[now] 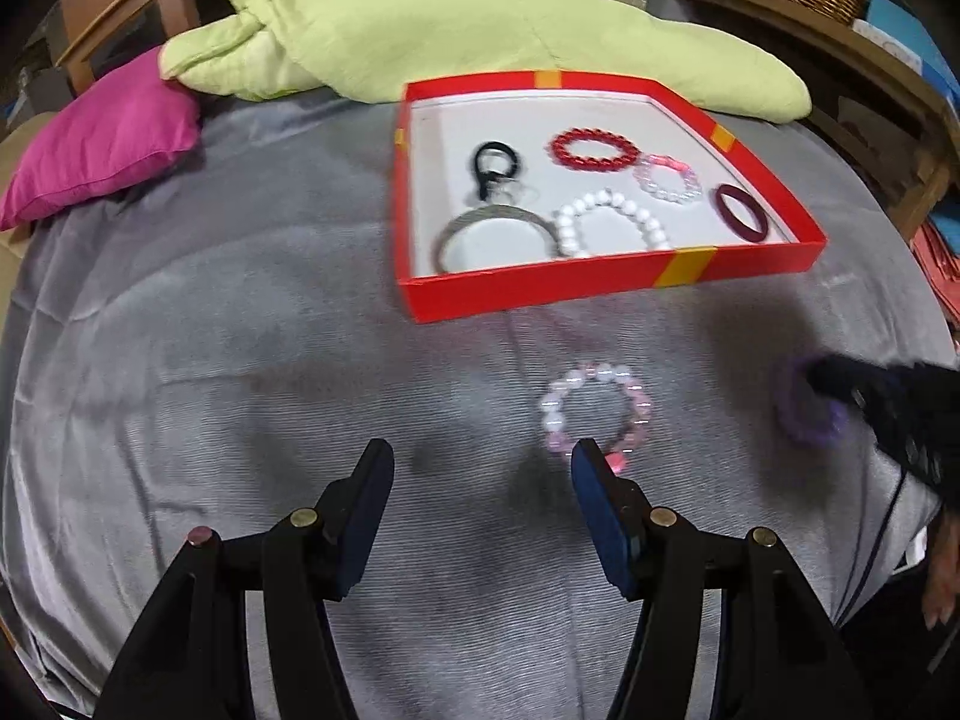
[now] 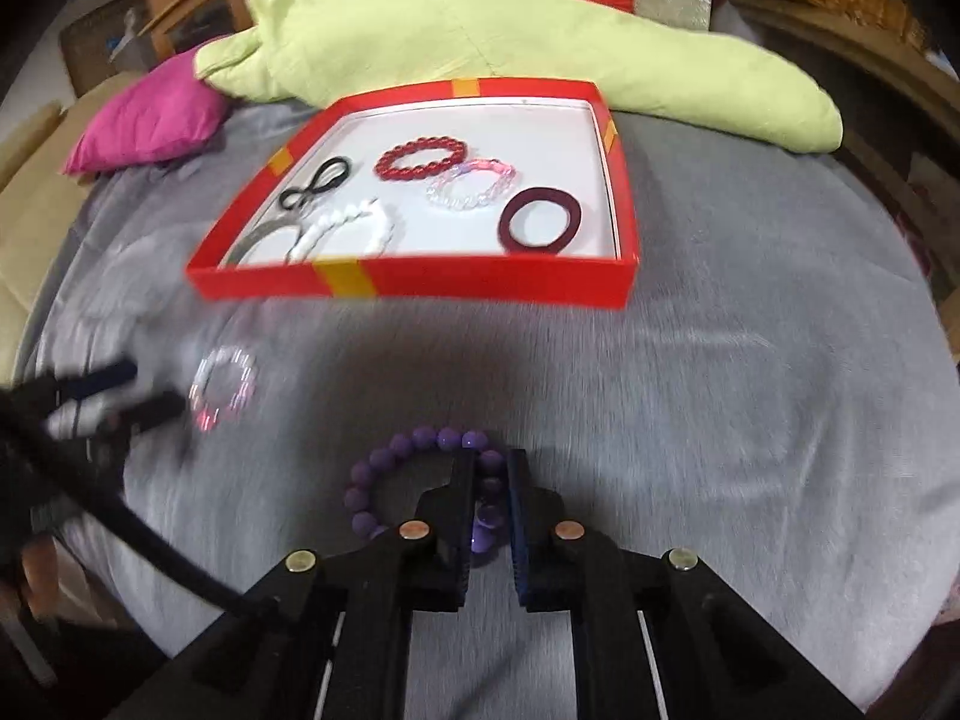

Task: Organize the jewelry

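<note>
Left wrist view, grey bedspread (image 1: 240,360), green quilt (image 1: 450,30), magenta pillow (image 1: 102,138)

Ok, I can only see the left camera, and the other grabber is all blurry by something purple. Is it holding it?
Observer: Yes. In the right wrist view, the right gripper is shut on the purple bead bracelet, pinching its right side.
Operator: Is it just a purple blob, or real beads?
Observer: Real beads: round, matte purple ones in a ring, with a shiny one between the fingers.
Operator: And the dark red thing in the box looks squashed to me.
Observer: From here the maroon bangle is a whole closed ring, lying flat near the red box front right corner, touching no other jewelry.
</note>
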`<control>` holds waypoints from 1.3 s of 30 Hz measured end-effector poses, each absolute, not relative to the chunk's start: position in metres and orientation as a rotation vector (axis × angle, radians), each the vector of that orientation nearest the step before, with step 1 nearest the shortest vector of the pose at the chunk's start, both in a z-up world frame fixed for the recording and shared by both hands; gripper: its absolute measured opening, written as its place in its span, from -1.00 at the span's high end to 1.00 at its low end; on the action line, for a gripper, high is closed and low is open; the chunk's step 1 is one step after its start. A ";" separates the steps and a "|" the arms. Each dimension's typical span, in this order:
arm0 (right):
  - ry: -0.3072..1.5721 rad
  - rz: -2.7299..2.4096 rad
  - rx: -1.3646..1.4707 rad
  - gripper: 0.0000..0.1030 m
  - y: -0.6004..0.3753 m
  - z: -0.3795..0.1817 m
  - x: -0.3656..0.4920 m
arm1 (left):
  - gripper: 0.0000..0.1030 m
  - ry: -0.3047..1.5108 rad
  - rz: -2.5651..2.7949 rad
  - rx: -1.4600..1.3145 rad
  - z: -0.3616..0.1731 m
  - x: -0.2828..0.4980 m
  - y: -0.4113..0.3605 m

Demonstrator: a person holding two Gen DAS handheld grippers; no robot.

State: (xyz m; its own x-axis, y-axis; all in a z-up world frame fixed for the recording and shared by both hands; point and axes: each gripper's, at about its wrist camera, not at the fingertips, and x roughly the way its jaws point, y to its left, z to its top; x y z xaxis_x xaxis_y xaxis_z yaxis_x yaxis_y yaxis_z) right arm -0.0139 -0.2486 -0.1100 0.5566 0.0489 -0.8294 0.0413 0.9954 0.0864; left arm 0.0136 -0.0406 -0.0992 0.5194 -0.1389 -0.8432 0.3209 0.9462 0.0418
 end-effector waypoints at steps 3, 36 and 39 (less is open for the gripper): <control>0.985 0.007 0.261 0.76 -0.265 -0.111 -0.004 | -0.22 0.988 -0.312 0.207 -0.100 0.014 -0.049; 1.011 0.057 0.307 0.30 -0.261 -0.110 -0.017 | 0.44 0.987 -0.376 0.152 -0.099 0.019 -0.051; 1.011 0.060 0.315 0.29 -0.262 -0.110 -0.017 | 0.59 0.985 -0.389 0.150 -0.100 0.019 -0.052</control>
State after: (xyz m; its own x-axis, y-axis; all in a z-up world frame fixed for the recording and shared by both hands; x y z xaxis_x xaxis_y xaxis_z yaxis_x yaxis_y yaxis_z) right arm -0.0171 -0.2624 -0.1104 0.5337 0.1941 -0.8231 0.0958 0.9531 0.2869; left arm 0.0193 -0.0523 -0.1000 0.4910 -0.2522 -0.8339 0.3862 0.9210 -0.0512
